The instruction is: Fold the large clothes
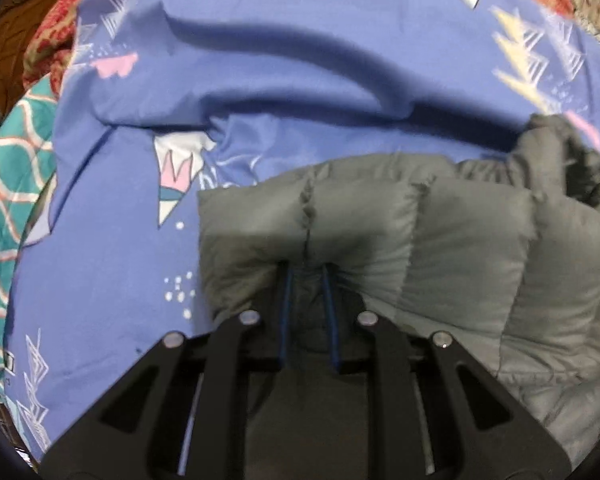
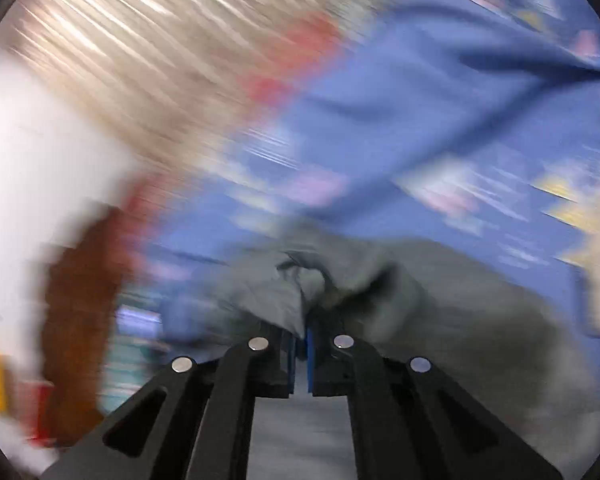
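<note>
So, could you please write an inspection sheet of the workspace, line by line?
Surface: blue printed sheet, wrinkled, with one long raised fold.
Job's things: grey puffer jacket lying on the sheet, partly bunched.
Clutter: teal patterned cloth and red patterned cloth at the sheet's left edge.
Grippers: left gripper shut on the jacket edge; right gripper shut on a jacket fold, its view heavily blurred.
Cables: nothing seen.
Surroundings: brown wooden piece at far left; the right wrist view is too blurred to tell more.
</note>
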`<action>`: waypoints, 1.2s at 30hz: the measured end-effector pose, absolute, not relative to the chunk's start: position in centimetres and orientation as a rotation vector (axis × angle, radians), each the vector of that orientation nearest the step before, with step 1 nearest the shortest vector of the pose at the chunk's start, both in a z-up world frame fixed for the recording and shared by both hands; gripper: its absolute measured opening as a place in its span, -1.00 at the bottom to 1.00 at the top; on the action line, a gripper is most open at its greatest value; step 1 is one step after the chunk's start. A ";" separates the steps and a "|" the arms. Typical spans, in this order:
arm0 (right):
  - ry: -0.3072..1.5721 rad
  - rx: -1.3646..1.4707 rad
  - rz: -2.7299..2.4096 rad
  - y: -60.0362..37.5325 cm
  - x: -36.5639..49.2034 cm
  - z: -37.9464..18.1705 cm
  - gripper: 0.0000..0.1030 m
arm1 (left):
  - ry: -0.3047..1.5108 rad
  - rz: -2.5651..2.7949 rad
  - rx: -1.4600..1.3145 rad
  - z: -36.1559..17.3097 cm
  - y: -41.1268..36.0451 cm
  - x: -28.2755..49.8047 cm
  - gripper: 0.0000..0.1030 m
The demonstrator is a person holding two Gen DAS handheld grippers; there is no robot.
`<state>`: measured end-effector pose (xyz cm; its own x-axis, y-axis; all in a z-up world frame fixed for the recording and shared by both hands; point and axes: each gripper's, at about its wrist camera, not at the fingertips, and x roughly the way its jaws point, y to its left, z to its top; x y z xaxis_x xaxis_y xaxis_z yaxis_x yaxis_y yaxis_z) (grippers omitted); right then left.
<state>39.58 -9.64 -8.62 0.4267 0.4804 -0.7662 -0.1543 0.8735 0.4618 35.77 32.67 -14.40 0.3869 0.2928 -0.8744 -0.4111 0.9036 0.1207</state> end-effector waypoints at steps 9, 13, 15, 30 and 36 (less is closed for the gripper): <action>1.088 0.070 0.429 -6.8 35.6 -11.0 -0.30 | 1.009 0.466 0.244 -15.1 30.7 33.6 -0.68; 0.973 -0.011 0.396 -7.9 32.3 -6.9 0.11 | 0.852 0.401 0.061 -10.7 32.9 27.8 -0.68; 0.886 0.009 0.361 -8.9 31.8 -4.9 0.17 | 0.794 0.387 -0.009 -9.0 33.0 25.9 -0.68; 0.974 0.116 0.502 0.9 40.0 -16.4 0.12 | 0.945 0.298 -0.077 -16.2 29.3 31.6 -0.58; 1.005 0.094 0.466 0.7 38.5 -14.3 0.16 | 0.957 0.381 0.055 -15.4 27.1 31.4 -0.52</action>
